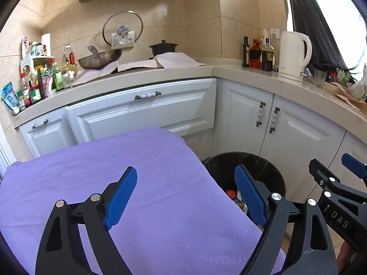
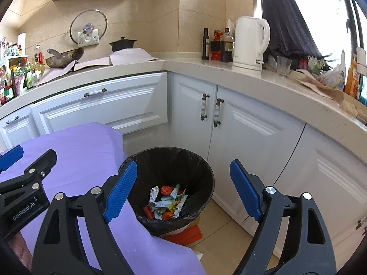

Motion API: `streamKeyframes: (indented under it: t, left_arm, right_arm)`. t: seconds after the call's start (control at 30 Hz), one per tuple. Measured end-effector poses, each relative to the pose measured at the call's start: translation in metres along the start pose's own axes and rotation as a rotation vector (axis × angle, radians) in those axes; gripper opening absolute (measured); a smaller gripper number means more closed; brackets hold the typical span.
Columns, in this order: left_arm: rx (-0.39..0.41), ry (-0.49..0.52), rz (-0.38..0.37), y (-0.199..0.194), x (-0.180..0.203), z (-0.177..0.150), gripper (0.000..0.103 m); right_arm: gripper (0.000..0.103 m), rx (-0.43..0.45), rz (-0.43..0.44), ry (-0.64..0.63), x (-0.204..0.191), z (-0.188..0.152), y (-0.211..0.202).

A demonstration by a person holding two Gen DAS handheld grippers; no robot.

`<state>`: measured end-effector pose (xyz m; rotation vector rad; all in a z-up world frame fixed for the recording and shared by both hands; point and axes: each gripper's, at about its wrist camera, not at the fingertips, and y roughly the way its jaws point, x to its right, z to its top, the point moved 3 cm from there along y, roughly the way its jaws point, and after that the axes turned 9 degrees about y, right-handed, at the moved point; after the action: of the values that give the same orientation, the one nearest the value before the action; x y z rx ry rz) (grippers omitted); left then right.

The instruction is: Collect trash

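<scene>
A black-lined trash bin [image 2: 197, 165] stands on the floor in the cabinet corner, beside a table under a purple cloth [image 2: 80, 149]. Inside it lie several wrappers and scraps [image 2: 167, 201]. My right gripper [image 2: 183, 165] hangs over the bin, open, with nothing between its blue pads. My left gripper [image 1: 185, 171] is open and empty too, above the cloth's [image 1: 103, 165] right edge, with the bin [image 1: 266, 167] partly hidden behind its right finger. In the left wrist view the right gripper [image 1: 332, 163] shows at the right edge. The left gripper [image 2: 34, 153] appears at the left of the right wrist view.
White cabinets [image 2: 252, 133] wrap round the corner under a beige counter [image 2: 206, 66]. On the counter stand a white kettle [image 2: 251, 43], a glass [image 2: 283, 65], dark bottles [image 2: 226, 45], a wok [image 1: 101, 58] and condiment bottles [image 1: 36, 84]. Something orange [image 2: 188, 232] lies under the bin.
</scene>
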<state>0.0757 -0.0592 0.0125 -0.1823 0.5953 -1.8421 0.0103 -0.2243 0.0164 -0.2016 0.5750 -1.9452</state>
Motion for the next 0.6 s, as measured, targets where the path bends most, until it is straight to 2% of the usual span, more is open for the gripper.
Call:
streamKeyframes:
  t: [0.23,0.6]
  left_arm:
    - [0.029,-0.014,0.023,-0.019,-0.012,-0.002,0.085]
    - [0.046,-0.028,0.022,-0.030,-0.019,-0.004,0.085]
  right_arm:
    - [0.082,0.028,0.002,-0.010,-0.002,0.002,-0.021]
    - [0.082,0.042,0.012,-0.016,-0.006,0.003,-0.030]
